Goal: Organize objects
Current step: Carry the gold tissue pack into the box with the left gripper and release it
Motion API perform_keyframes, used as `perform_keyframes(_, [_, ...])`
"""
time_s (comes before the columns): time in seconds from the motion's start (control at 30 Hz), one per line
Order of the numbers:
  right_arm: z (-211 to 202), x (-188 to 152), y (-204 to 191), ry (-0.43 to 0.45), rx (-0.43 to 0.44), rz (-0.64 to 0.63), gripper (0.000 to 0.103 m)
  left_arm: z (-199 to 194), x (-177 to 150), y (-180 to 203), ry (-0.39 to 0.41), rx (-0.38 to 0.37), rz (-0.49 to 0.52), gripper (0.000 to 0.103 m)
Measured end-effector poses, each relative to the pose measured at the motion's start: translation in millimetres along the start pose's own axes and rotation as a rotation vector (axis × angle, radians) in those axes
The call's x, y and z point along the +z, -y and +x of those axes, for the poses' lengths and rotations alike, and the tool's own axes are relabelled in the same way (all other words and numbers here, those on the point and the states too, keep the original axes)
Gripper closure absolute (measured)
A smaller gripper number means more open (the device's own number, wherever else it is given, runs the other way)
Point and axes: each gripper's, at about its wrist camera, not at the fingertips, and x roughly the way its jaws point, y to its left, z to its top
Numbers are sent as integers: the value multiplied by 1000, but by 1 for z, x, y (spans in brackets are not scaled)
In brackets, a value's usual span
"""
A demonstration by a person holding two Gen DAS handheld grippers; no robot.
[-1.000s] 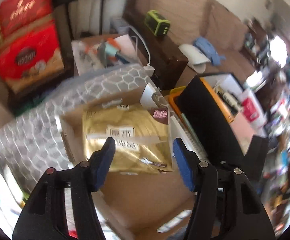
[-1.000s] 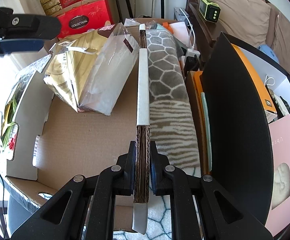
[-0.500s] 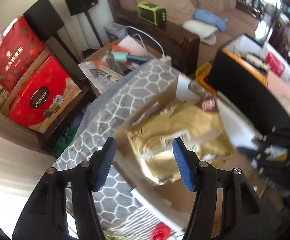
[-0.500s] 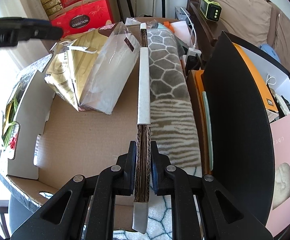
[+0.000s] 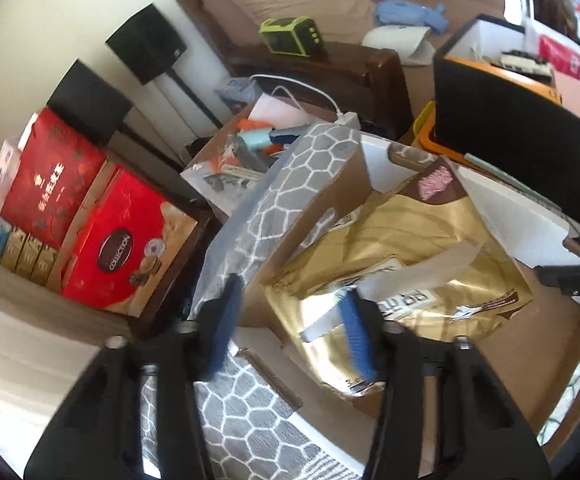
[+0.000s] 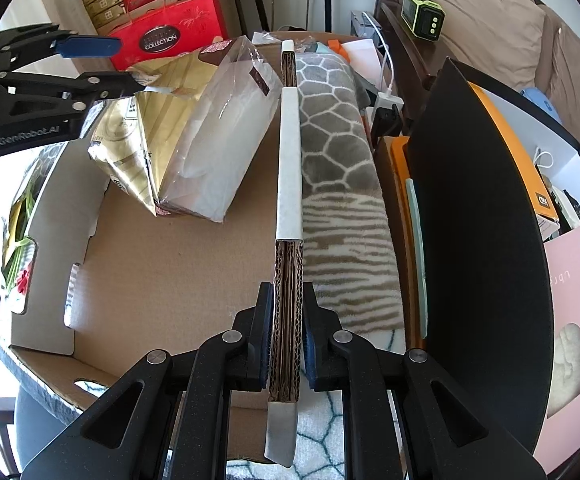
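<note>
Right hand-held gripper is clamped on the side wall of the one cardboard box, steadying it. Left hand-held gripper is closing over the near edge of the single gold bag lying inside, not pinching yet. Next it probably needs a firm grip before lifting.

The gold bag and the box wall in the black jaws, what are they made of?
The gold bag looks like shiny foil or foil-coated plastic: it glints and creases sharply. The box wall is corrugated cardboard, matte brown with a white outer face: wavy layers show along its cut edge.
</note>
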Motion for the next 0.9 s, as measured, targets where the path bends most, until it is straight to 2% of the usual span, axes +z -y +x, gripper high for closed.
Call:
perform_keyframes(0.03, [0, 0, 0, 0, 0, 0, 90, 0, 1, 2, -2, -20, 3, 84])
perform_keyframes(0.07, [0, 0, 0, 0, 0, 0, 90, 0, 1, 3, -2, -45, 4, 94])
perform_keyframes(0.17, [1, 0, 0, 0, -1, -1, 90, 0, 0, 6, -3, -48, -6, 102])
perform_keyframes(0.3, [2, 0, 0, -1, 2, -1, 90, 1, 2, -9, -69, -116, -163, 103])
perform_keyframes(0.37, [3, 0, 0, -3, -3, -2, 90, -1, 3, -13, -77, -124, -202, 103])
perform_keyframes(0.47, [3, 0, -1, -2, -8, -2, 90, 4, 5, -23, -138, -151, -328, 103])
perform_keyframes(0.5, [3, 0, -1, -2, -8, -2, 90, 6, 6, -25, -139, -155, -354, 103])
perform_keyframes(0.6, [3, 0, -2, -2, -7, -4, 90, 14, 10, -30, -140, -97, -402, 103])
perform_keyframes(0.67, [3, -1, -2, -4, -7, -6, 90, 22, 9, -37, -163, -99, -486, 103])
perform_keyframes(0.77, [2, -1, -1, -3, -5, -4, 90, 34, 3, -51, -188, -156, -635, 103])
perform_keyframes(0.83, [2, -1, 0, -6, -4, -3, 90, 37, 3, -51, -177, -170, -628, 102])
perform_keyframes(0.9, [2, -1, 0, -5, -7, -6, 90, 35, 6, -45, -161, -142, -576, 97])
